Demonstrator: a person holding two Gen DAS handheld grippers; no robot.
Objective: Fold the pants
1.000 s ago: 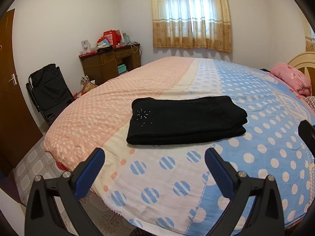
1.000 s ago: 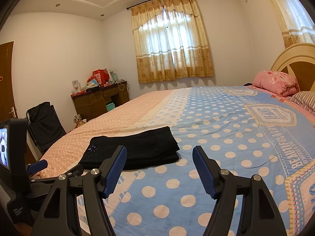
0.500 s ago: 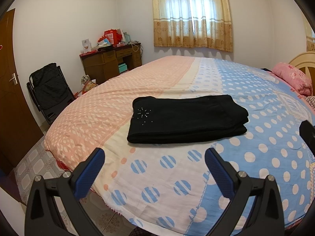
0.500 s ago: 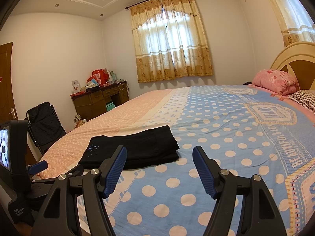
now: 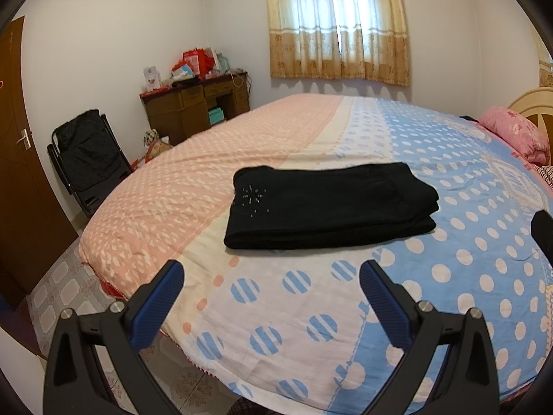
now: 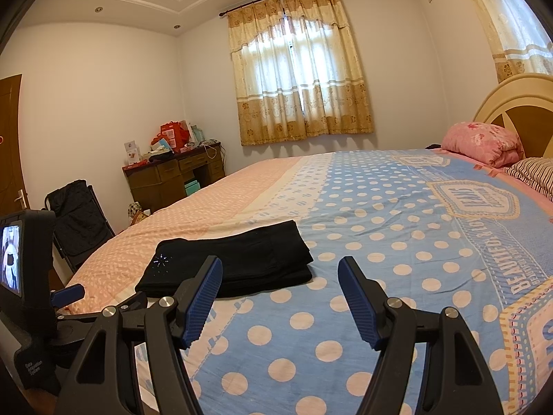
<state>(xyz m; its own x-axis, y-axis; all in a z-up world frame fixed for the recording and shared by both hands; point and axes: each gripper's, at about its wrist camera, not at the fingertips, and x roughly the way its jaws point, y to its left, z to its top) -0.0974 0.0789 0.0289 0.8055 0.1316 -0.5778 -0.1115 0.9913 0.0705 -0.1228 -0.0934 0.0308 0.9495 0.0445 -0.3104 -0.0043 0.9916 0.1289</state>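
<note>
Black pants (image 5: 328, 205) lie folded into a flat rectangle on the bed (image 5: 466, 242), with a small sparkly star pattern near their left end. The same pants (image 6: 235, 263) show in the right wrist view, ahead and to the left. My left gripper (image 5: 269, 273) hangs open in front of the near edge of the pants, with nothing between its blue pads. My right gripper (image 6: 280, 276) is open too, empty, above the dotted cover just right of the pants. The left gripper's body (image 6: 31, 297) with its small screen shows at the left edge of the right wrist view.
The bed's cover is pink on the left and blue with white dots on the right. A pink pillow (image 6: 484, 141) and a striped one (image 6: 535, 176) lie by the headboard. A wooden desk (image 5: 197, 107) with clutter, a black folding chair (image 5: 88, 159) and a door (image 5: 20, 159) stand to the left.
</note>
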